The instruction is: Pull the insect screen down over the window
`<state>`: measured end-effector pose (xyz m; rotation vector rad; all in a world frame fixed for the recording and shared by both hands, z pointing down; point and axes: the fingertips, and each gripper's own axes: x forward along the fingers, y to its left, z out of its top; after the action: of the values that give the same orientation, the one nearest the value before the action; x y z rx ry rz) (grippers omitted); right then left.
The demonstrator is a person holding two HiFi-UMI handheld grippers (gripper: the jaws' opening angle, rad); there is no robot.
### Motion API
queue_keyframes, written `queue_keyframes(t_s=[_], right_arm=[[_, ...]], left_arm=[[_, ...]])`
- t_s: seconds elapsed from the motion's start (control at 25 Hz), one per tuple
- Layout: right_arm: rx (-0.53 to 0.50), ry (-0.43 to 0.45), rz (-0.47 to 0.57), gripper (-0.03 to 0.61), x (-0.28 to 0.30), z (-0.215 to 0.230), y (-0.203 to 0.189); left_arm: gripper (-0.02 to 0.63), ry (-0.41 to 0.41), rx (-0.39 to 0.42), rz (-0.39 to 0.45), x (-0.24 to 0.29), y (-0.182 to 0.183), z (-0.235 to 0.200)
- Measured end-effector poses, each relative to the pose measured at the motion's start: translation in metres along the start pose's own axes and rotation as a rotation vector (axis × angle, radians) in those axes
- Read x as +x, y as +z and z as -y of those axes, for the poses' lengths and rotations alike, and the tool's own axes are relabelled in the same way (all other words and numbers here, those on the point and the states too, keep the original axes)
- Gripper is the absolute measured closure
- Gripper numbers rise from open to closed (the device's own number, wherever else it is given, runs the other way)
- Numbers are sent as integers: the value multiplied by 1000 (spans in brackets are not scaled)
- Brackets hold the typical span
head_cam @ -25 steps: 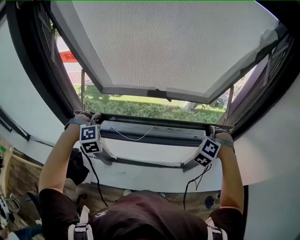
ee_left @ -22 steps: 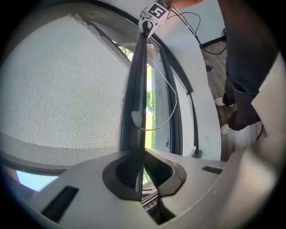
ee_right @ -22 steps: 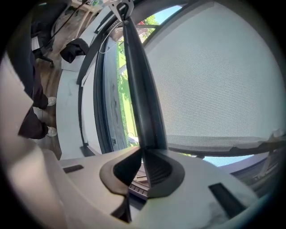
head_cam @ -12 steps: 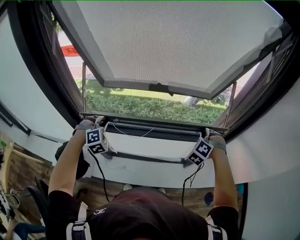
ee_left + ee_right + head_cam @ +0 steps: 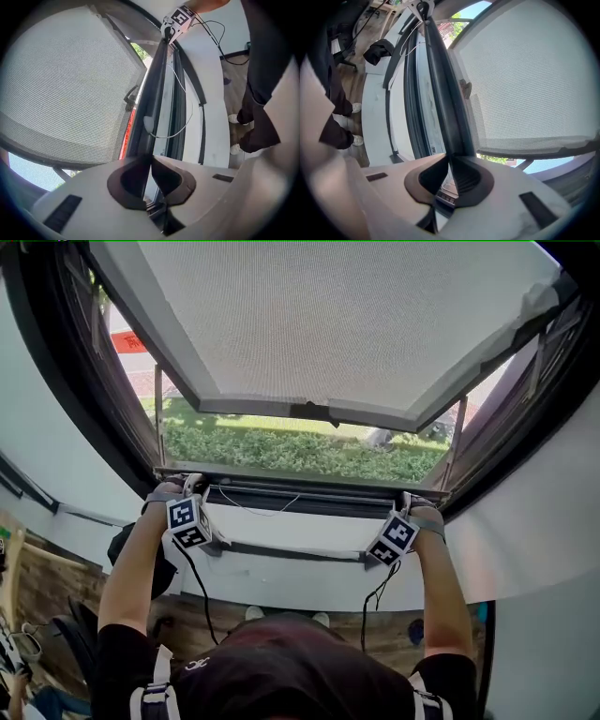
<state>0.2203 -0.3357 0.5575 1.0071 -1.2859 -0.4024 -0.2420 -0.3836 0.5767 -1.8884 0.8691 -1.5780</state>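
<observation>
L gripper (image 5: 151, 160) & R gripper (image 5: 449, 163): jaws nearly together, each pinched on the thin edge of the insect screen's dark bar (image 5: 337, 495), one at either end. Bar lies low, level across the window bottom, just above the white sill (image 5: 300, 532). Above it a grey-framed mesh panel (image 5: 356, 324) tilts outward. Hedge (image 5: 281, 451) shows thru the gap btwn them. Thin white cord (image 5: 262, 512) droops beside the bar.
</observation>
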Motion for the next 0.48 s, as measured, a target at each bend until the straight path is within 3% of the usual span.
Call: queue_keyframes(t_s=[0.48], right_arm=[[4, 15, 2, 541, 4, -10, -3]], left_arm=[[574, 1, -12, -25, 9, -5, 9]])
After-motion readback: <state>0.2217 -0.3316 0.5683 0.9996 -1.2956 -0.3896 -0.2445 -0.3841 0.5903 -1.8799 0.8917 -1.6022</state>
